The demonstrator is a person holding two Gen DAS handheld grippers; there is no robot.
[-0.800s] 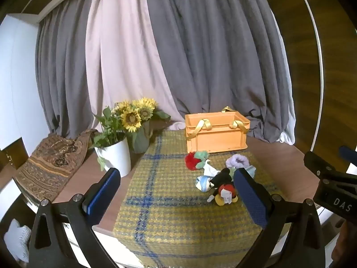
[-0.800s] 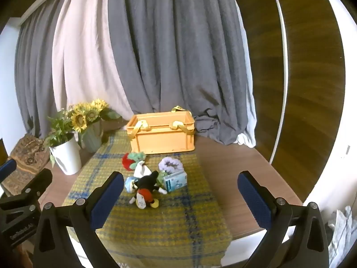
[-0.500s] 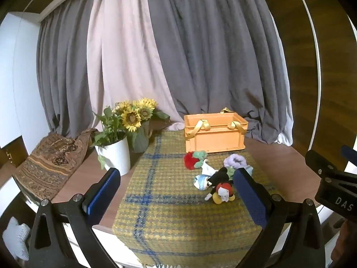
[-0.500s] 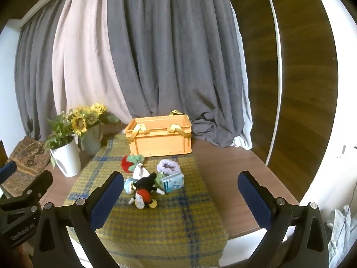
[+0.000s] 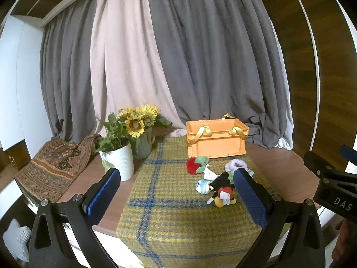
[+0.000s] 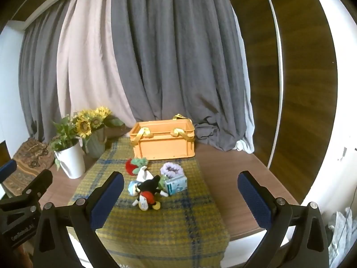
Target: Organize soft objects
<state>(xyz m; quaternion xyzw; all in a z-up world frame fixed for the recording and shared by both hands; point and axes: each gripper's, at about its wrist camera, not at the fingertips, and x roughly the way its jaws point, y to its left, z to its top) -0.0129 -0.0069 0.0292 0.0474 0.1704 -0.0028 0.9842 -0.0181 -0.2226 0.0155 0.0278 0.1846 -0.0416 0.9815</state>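
An orange crate [image 5: 216, 139] [image 6: 164, 140] with yellow ribbon handles stands at the back of a yellow-and-blue plaid cloth [image 5: 169, 203] [image 6: 156, 218]. In front of it lie soft things: a red-and-green strawberry plush [image 5: 196, 165] [image 6: 135, 164], a lilac scrunchie [image 5: 235, 164] [image 6: 171, 169], a white cloth [image 5: 209, 174] [image 6: 144, 173], a Mickey plush [image 5: 222, 192] [image 6: 148, 193] and a teal tissue pack [image 6: 176, 184]. My left gripper [image 5: 177, 197] and right gripper [image 6: 180, 201] are both open and empty, held back from the toys.
A white pot of green plants [image 5: 119, 159] [image 6: 70, 159] and a green vase of sunflowers [image 5: 142, 131] [image 6: 93, 129] stand left of the cloth. A patterned bag [image 5: 53, 165] lies far left. Grey and pink curtains hang behind the wooden table [image 6: 232, 185].
Both grippers have drawn back and tilted slightly; the crate and toys look a little smaller and farther. Nothing on the table has moved.
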